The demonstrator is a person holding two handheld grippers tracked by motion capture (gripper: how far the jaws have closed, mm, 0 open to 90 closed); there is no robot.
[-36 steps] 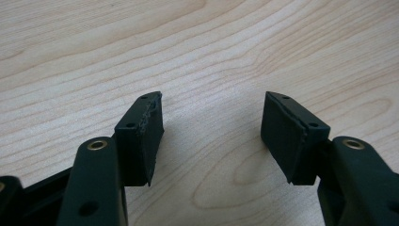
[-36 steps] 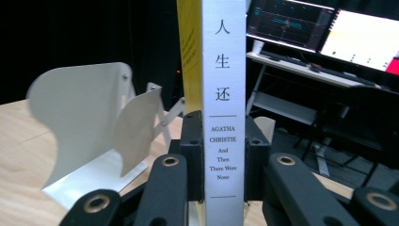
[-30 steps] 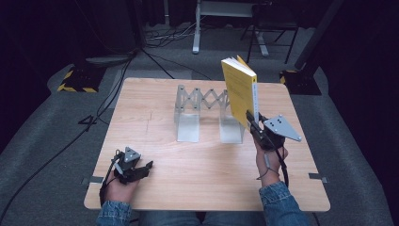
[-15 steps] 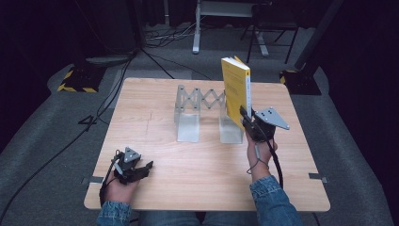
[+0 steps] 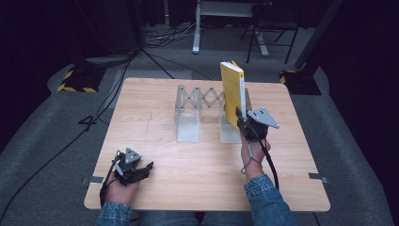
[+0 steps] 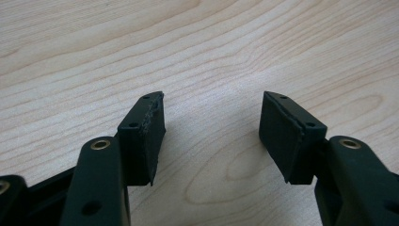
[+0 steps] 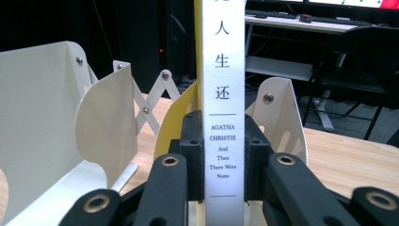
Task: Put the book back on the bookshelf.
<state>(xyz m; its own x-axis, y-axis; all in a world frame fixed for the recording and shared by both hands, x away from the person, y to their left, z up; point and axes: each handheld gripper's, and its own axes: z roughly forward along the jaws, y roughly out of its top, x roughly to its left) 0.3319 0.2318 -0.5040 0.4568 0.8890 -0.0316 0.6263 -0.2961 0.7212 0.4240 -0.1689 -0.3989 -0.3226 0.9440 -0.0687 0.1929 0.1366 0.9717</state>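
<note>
The book (image 7: 224,94) shows a white spine printed with Chinese characters running down it, of which 人, 生 and 还 can be read, and beneath a thin rule the words "AGATHA CHRISTIE" and "And Then There Were None"; its covers are yellow. The right tongs (image 7: 224,165) pinch this book by the lower spine, one black pad on each cover, and hold it upright, spine toward the person. In the high view the book (image 5: 232,94) stands above the right end of the expandable metal book rack (image 5: 200,101), whose white end plates and scissor links sit near the middle of the wooden tabletop (image 5: 155,99). The right hand (image 5: 251,157) reaches forward from a denim sleeve, forearm raised off the wood, with the grey three-cornered plate uppermost. The left hand (image 5: 121,186) rests near the tabletop's near left corner, well apart from the rack; its left tongs (image 6: 211,129) lie low over bare wood grain, spread wide with nothing between the pads.
</note>
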